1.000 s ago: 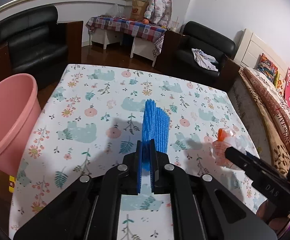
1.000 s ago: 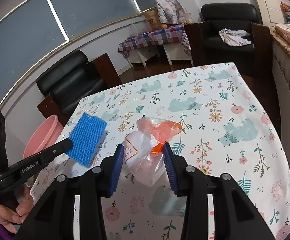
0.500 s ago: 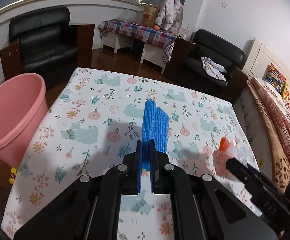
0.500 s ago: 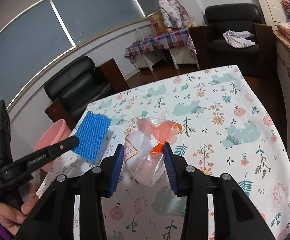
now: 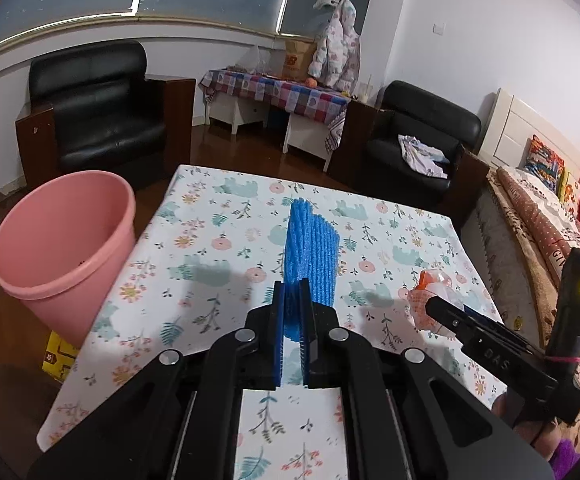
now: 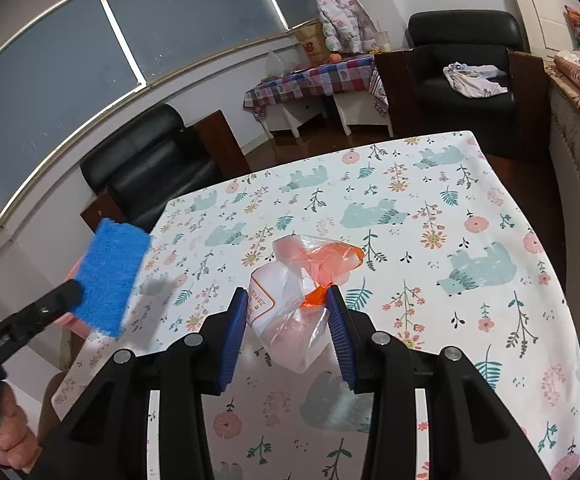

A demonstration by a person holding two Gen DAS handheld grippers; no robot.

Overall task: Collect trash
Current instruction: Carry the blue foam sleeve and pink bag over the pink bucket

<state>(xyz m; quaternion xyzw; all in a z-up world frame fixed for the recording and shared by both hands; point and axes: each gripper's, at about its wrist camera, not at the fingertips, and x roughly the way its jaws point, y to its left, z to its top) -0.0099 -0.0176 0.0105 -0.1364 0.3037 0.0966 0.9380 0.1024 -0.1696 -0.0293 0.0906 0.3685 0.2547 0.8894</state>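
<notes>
Blue foam [image 5: 309,256], one piece, sits clamped in the left hand-held gripper [image 5: 291,300]; the right hand-held gripper [image 6: 288,312] pinches one bag [image 6: 297,296]; one bucket [image 5: 66,240] at 9 o'clock.

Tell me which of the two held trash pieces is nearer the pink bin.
The blue foam net in the left gripper; the crumpled plastic bag hangs farther right.

A table with a floral, bear-printed cloth [image 5: 226,264] fills the foreground, with two black armchairs beyond it, one to the left [image 5: 102,108] and one to the right [image 5: 421,140] bearing crumpled cloth [image 5: 423,156]. Between them stands a side table under a checked cloth [image 5: 278,92], with a padded jacket [image 5: 337,44] hanging above. A patterned bedspread [image 5: 537,232] lies along the right edge.
</notes>
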